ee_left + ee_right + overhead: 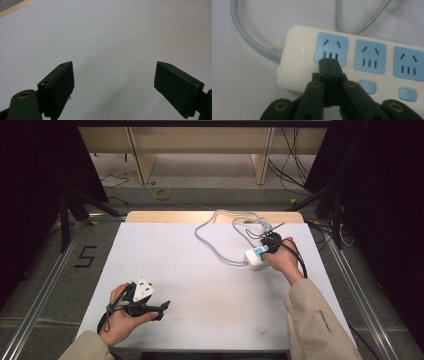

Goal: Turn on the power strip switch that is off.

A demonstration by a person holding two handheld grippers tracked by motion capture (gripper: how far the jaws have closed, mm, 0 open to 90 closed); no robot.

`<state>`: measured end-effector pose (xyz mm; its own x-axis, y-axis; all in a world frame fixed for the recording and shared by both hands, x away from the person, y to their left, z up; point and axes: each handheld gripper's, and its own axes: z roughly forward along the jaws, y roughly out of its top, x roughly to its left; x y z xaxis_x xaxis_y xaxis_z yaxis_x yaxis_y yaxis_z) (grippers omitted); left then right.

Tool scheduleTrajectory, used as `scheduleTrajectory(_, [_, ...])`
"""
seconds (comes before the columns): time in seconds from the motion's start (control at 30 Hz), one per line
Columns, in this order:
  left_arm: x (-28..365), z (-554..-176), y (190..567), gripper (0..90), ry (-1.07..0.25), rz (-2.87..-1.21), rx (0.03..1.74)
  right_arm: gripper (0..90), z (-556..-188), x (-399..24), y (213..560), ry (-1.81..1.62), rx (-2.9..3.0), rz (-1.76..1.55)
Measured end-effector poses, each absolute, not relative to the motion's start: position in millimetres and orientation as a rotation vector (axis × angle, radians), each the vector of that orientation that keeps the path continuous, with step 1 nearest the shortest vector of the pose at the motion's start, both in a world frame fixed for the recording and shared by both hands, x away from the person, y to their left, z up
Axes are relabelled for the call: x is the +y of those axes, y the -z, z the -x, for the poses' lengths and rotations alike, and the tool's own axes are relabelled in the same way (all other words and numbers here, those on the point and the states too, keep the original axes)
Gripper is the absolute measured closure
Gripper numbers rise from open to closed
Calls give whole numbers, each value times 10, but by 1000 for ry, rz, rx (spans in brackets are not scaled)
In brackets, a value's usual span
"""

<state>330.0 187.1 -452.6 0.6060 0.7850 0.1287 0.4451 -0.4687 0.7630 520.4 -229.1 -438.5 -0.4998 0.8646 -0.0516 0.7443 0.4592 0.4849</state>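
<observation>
The right hand-held gripper [329, 61] has its two black jaws pressed flat together, nothing between them. Their joined tips sit on the white plastic power strip with pale blue socket faces [367, 60], at the lower slots of the socket face nearest the strip's cable end; whether the tips press on the plastic or rest just above it cannot be told. To the right of the tips, along the strip, lie two more blue socket faces, each with a small blue rocker switch below it and a tiny red light beside the switch. To the left of the tips, the strip's grey round cable [249, 37] leaves the end of the strip and curls away behind it over the white table [242, 95].

In the high view the right hand-held gripper [264, 249] reaches the near end of the power strip [255, 258], and the grey cable [210, 240] loops away beyond it.

The left hand-held gripper [113, 82] stands spread wide, its jaws well apart and holding nothing, with bare white table [112, 37] between and ahead of them. In the high view the left hand-held gripper [162, 309] lies low over the table, well apart from the power strip.
</observation>
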Motion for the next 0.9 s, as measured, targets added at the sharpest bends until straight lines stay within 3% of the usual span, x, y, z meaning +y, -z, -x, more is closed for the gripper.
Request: scheduleTrajectory(0.9, [1878,-3302,4527,161,-619,-2125,967,900,-5147,-2321,4401,-645,2373,-1382])
